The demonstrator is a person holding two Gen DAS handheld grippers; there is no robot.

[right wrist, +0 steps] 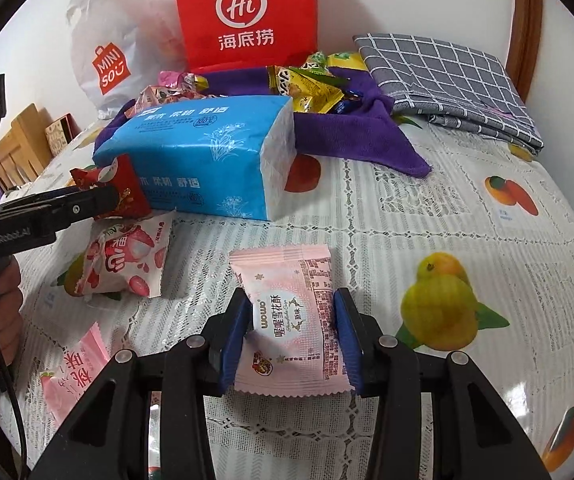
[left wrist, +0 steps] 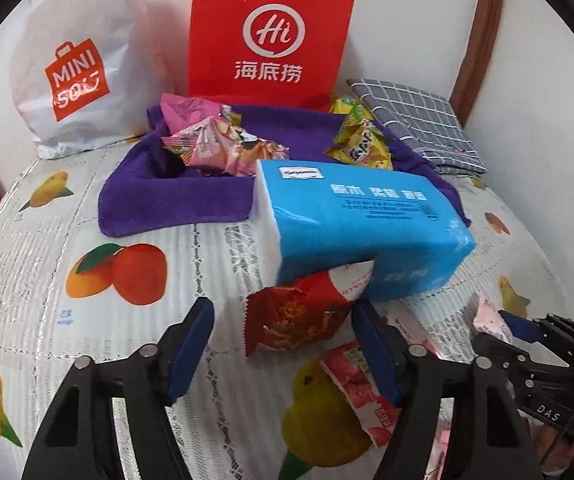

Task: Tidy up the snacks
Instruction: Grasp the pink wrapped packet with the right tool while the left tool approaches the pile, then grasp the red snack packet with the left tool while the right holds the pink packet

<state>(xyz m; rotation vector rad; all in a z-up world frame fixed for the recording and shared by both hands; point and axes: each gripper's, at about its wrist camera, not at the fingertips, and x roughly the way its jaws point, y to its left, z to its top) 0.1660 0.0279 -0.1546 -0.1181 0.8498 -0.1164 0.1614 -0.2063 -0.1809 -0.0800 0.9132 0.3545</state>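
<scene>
Right gripper (right wrist: 293, 334) clamped on pale pink snack packet (right wrist: 291, 320), flat, serrated ends, printed text, low over fruit-print tablecloth (right wrist: 427, 208). Left gripper (left wrist: 283, 344) jaws apart, straddling crinkled red snack packet (left wrist: 295, 316) leaning against blue tissue pack (left wrist: 363, 220). Sorted snacks on purple cloth (left wrist: 175, 200) toward table's far edge.

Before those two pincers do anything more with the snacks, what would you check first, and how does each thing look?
1. Right gripper shut on pink packet: ok.
2. Left gripper straddles red packet: ok.
3. Left pads pressing it: not ok, gaps visible.
4. Red packet clear of blue tissue pack: not ok, tucked under its corner.
5. Room on purple cloth: ok.
6. Pink packet lifted off the tablecloth: cannot tell.
</scene>
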